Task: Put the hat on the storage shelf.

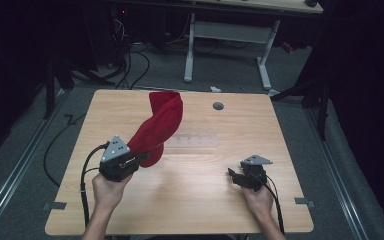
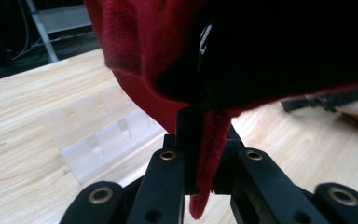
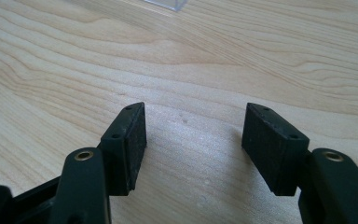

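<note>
Left hand-held gripper (image 1: 139, 159) is clamped tight on the rim of a red knit hat (image 1: 161, 125), fabric pinched between its jaws (image 2: 205, 154), and the hat is lifted off the worktop (image 1: 190, 200), hanging up and away from the gripper with its dark opening turned toward the gripper camera. Probably held by the edge so the hat drapes open and can be turned or folded; that is a guess. Right hand-held gripper (image 1: 234, 176) sits low over bare wood well to the right of the hat, jaws wide apart with nothing between the pads (image 3: 135, 140), likely waiting to take a second hold on the hat. A clear plastic rack (image 1: 195, 141) lies flat on the worktop just right of the hat, below its raised end; its slots show in the left gripper view (image 2: 98, 135). A small grey grommet (image 1: 218, 106) sits in the wood further right of the hat, near the far edge. Worktop is light wood grain, rounded corners. Room is dark, grey floor, cables and a white desk frame (image 1: 230, 45) beyond the hat.
</note>
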`<state>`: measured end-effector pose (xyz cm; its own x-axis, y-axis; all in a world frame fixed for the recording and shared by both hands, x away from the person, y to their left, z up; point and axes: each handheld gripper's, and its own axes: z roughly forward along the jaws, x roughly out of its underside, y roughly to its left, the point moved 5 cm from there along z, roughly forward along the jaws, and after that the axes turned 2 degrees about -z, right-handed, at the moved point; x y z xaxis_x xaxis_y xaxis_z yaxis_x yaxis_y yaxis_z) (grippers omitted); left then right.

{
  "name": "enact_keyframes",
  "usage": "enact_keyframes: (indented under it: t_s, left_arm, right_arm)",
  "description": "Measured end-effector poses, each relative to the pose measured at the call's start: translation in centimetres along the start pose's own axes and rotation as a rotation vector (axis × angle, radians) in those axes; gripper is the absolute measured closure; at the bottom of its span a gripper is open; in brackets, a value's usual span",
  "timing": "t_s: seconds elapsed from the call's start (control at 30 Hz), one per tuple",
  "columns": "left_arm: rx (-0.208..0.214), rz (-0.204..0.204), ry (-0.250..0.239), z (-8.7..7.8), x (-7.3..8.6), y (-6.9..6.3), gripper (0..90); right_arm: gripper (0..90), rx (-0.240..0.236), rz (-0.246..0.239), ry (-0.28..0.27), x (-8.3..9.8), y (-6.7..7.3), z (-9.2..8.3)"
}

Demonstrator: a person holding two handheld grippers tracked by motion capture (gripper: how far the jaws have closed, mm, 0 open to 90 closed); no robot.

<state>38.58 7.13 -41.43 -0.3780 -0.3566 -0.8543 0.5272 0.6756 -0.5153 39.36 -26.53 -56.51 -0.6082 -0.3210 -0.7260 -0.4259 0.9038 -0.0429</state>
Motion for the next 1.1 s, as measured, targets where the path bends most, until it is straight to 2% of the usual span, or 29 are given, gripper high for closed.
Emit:
enact_keyframes:
  t_s: [0.23, 0.5, 0.67, 0.8, 0.97, 1.1]
  left_arm:
    - [-0.013, -0.046, -0.061, 0.5, -1.9, 0.8, 85.0]
    - [-0.045, -0.068, -0.113, 1.5, -3.8, 2.4, 85.0]
    - [-0.055, -0.114, -0.159, 1.9, -4.9, 3.3, 85.0]
    - [-0.082, -0.118, -0.168, 2.5, -5.2, 4.1, 85.0]
    - [-0.120, -0.099, -0.169, 3.0, -5.3, 4.9, 85.0]
    - [-0.145, -0.110, -0.175, 3.4, -5.1, 5.6, 85.0]
  right_arm:
    - [40.2, 0.004, 0.001, -0.001, 0.0, 0.0, 0.0]
    - [39.2, 0.005, 0.006, 0.000, -0.1, 0.1, 0.1]
    - [38.9, 0.003, 0.004, 0.000, -0.1, 0.1, 0.1]
    - [38.6, 0.003, 0.004, 0.001, -0.1, 0.1, 0.1]
    - [37.2, -0.001, -0.001, 0.002, 0.0, 0.2, 0.1]
    - [37.0, -0.002, -0.002, 0.003, 0.0, 0.2, 0.1]
